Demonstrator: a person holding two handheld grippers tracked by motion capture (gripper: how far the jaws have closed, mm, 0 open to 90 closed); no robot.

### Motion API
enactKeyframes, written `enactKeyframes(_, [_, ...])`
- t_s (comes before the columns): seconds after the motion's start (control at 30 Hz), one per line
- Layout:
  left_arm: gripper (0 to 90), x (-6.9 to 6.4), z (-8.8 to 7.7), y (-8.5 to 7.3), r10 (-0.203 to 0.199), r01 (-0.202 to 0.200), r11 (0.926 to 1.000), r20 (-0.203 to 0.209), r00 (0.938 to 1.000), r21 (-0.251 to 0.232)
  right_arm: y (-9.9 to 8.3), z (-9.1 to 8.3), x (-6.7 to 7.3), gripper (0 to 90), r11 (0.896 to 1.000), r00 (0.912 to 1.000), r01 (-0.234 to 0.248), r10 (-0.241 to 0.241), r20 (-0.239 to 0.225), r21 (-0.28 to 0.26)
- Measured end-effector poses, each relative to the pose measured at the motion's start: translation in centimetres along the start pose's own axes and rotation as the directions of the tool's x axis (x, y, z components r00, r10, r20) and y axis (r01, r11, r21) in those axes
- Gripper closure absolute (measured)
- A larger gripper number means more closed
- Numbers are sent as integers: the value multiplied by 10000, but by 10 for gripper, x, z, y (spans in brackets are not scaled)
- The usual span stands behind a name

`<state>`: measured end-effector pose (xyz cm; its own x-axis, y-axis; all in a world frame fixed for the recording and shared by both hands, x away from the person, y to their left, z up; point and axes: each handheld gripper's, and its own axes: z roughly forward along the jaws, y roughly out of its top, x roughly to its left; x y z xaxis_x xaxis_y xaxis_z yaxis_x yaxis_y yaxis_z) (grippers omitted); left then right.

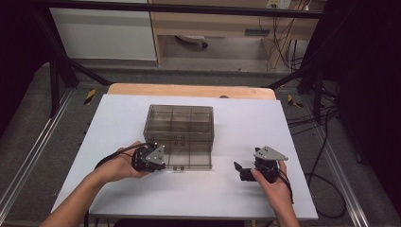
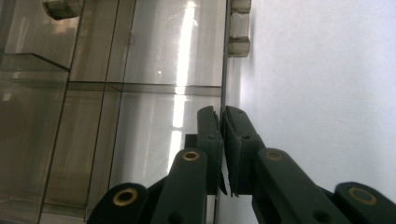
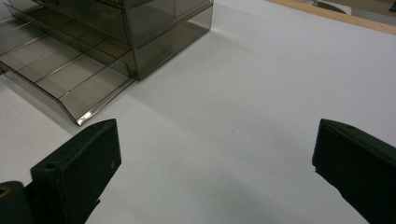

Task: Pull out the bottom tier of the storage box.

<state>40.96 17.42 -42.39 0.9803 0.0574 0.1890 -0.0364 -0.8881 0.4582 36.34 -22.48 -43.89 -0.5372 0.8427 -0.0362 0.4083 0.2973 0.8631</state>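
A smoky clear compartment box (image 1: 179,122) stands mid-table with its lid (image 1: 189,153) folded out flat toward me. My left gripper (image 1: 163,165) sits at the lid's near left corner. In the left gripper view the left gripper (image 2: 222,116) has its pads pinched on the thin edge of the lid (image 2: 154,70). My right gripper (image 1: 240,171) hovers to the right of the lid, apart from it. In its own view the right gripper (image 3: 215,140) is wide open over bare white board, with the box (image 3: 154,28) and the lid (image 3: 70,74) off to the upper left.
The white board (image 1: 246,123) lies on a wooden table (image 1: 189,90). Pale latch tabs (image 2: 239,28) line the lid's edge. Black frame struts (image 1: 61,61) rise at the back corners. Cables (image 1: 326,156) trail on the floor at the right.
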Motion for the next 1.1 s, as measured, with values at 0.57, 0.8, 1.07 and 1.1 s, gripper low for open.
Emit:
enactKeyframes(0.57, [856, -10, -4, -3, 259, -258, 9996, 108, 9996, -59, 0, 1, 1, 16, 9999, 9999, 97, -97, -45, 77])
enactKeyframes(0.8, [856, -13, -5, -4, 225, -224, 9996, 79, 9997, -158, 0, 2, 2, 17, 9999, 9999, 109, -108, -56, 102])
enactKeyframes(1.07, [830, -18, -5, -6, -143, 135, 9994, -246, 9996, -312, 0, 2, 2, 16, 9999, 9999, 100, -99, -73, 88])
enactKeyframes(1.1, [712, -20, -9, -7, -324, 297, 9985, -602, 9977, -458, 0, 2, 2, 17, 9999, 9999, 98, -98, -51, 93])
